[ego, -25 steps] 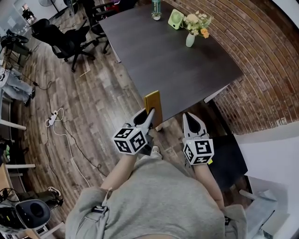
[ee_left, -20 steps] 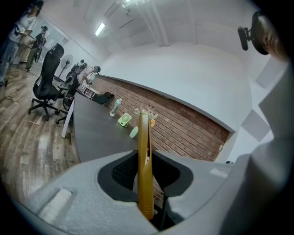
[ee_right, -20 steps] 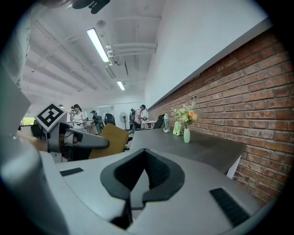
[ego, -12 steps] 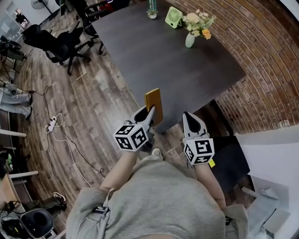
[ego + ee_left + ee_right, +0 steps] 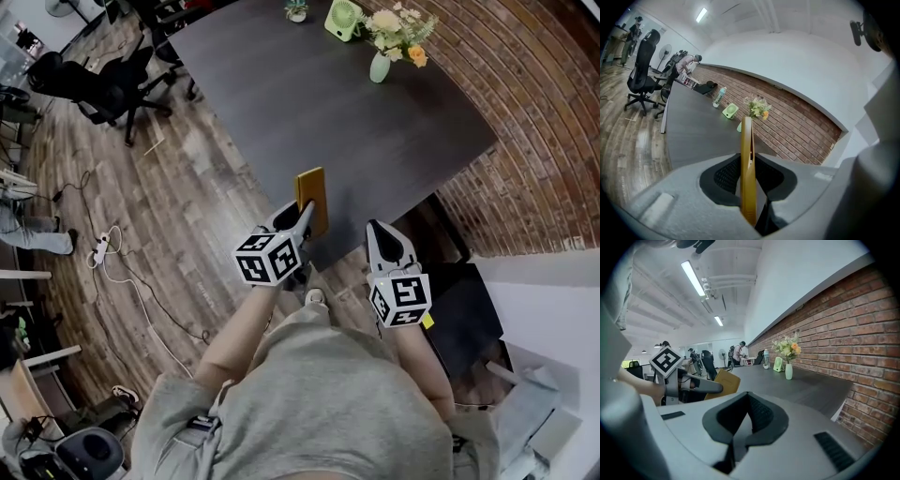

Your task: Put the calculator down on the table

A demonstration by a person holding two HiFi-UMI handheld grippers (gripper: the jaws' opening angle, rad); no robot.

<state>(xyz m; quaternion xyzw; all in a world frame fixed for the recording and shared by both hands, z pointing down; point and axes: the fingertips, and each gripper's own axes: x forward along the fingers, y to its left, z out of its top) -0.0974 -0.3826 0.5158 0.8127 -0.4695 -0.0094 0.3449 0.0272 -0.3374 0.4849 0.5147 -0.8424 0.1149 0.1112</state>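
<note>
Big dark desk (image 5: 375, 122) straight ahead. Over its near edge sits the mustard-yellow calculator (image 5: 312, 199), held on edge, long axis aimed out across the desk top and seemingly not yet touching it. The left hand-held gripper (image 5: 302, 217) pinches its near end. The right hand-held gripper (image 5: 378, 230), pressed together and empty, hangs just short of the desk.
</note>
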